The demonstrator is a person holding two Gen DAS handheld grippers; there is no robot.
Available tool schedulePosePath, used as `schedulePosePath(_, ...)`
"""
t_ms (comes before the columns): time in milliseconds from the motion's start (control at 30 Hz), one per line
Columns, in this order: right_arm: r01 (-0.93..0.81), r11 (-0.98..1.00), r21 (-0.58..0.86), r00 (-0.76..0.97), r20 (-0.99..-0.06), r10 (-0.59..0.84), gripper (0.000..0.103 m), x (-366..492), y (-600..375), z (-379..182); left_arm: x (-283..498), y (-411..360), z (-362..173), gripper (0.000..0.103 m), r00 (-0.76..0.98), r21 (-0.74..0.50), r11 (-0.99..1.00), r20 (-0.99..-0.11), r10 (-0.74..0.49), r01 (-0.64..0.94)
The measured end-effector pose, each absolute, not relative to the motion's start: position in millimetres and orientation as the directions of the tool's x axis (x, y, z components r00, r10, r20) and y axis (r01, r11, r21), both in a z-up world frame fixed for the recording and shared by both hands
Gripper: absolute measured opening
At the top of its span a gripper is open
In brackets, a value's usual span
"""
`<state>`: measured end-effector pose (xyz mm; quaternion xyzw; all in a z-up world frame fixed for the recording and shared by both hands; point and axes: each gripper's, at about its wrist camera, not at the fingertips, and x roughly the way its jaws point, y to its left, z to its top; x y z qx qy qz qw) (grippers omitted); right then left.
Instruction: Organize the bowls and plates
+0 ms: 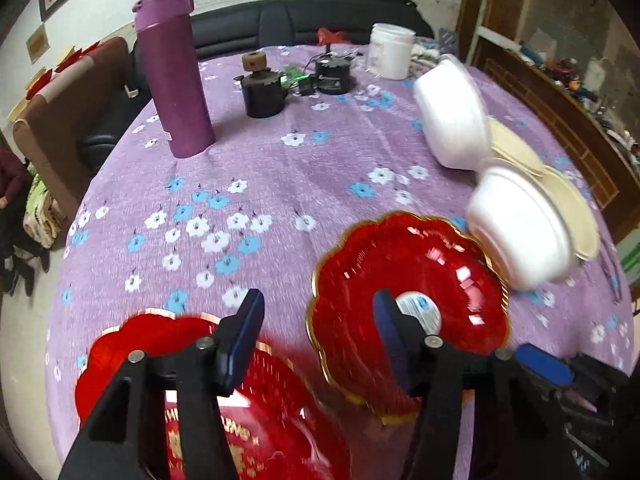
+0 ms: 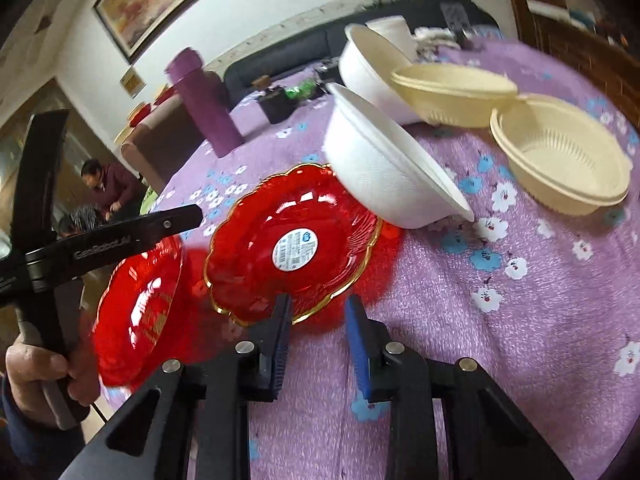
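Observation:
Two red scalloped plates lie on the purple flowered cloth. The labelled red plate (image 1: 408,304) (image 2: 296,240) is tilted, its far edge against a tipped white bowl (image 1: 520,224) (image 2: 384,168). The other red plate (image 1: 208,400) (image 2: 136,304) is tilted at the table's near-left edge. My left gripper (image 1: 316,312) is open above the gap between the plates; it also shows in the right wrist view (image 2: 176,220). My right gripper (image 2: 318,312) is open and empty at the labelled plate's near rim. A second white bowl (image 1: 452,116) (image 2: 364,68) leans on cream bowls (image 2: 452,92) (image 2: 560,156).
A purple flask (image 1: 172,72) (image 2: 204,104) stands at the back left. A dark cup (image 1: 262,92), a black round device (image 1: 332,72) and a white jar (image 1: 390,50) stand at the far side. A wooden cabinet (image 1: 560,92) is on the right. People sit left of the table (image 2: 108,188).

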<state>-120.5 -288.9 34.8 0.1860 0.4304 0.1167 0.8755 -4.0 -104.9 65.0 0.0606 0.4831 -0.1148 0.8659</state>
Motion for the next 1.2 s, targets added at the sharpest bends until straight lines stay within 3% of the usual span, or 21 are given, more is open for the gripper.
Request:
schedulePosePath(100,-0.025,0.899,0.437,0.598,-0.714,0.364,0.03,-114.0,-290.8,30.9,12.4,-111.3,54.4,0.043,0.469,0.001,0.967,-0.875,-0.123,0.255)
schedulePosePath(300,-0.005,0.898,0.44,0.591,-0.723,0.357,0.024,-102.4,-293.1,25.5,34.9,-115.0,36.7,0.039,0.405,-0.02,0.973,-0.907,-0.115,0.231)
schedulePosePath(367,0.0,0.899,0.438,0.591,-0.725,0.354,0.022,-98.7,-293.7,24.6,40.6,-115.8,30.2,0.031,0.374,-0.044,0.973,-0.918,-0.13,0.228)
schedulePosePath(733,0.013,0.899,0.437,0.62,-0.709,0.336,0.018,-100.5,-305.6,23.4,9.5,-127.1,34.0,0.03,0.418,-0.029,0.964,-0.897,-0.142,0.265)
schedulePosePath(967,-0.006,0.91,0.414,0.642,-0.697,0.321,0.017,-136.9,-326.0,32.8,-59.1,-144.9,41.9,0.031,0.454,-0.067,0.934,-0.86,-0.233,0.352)
schedulePosePath(1200,0.024,0.947,0.32,0.687,-0.693,0.216,0.017,-175.5,-346.1,42.6,-110.7,-162.7,25.1,0.031,0.472,-0.063,0.904,-0.836,-0.279,0.422)
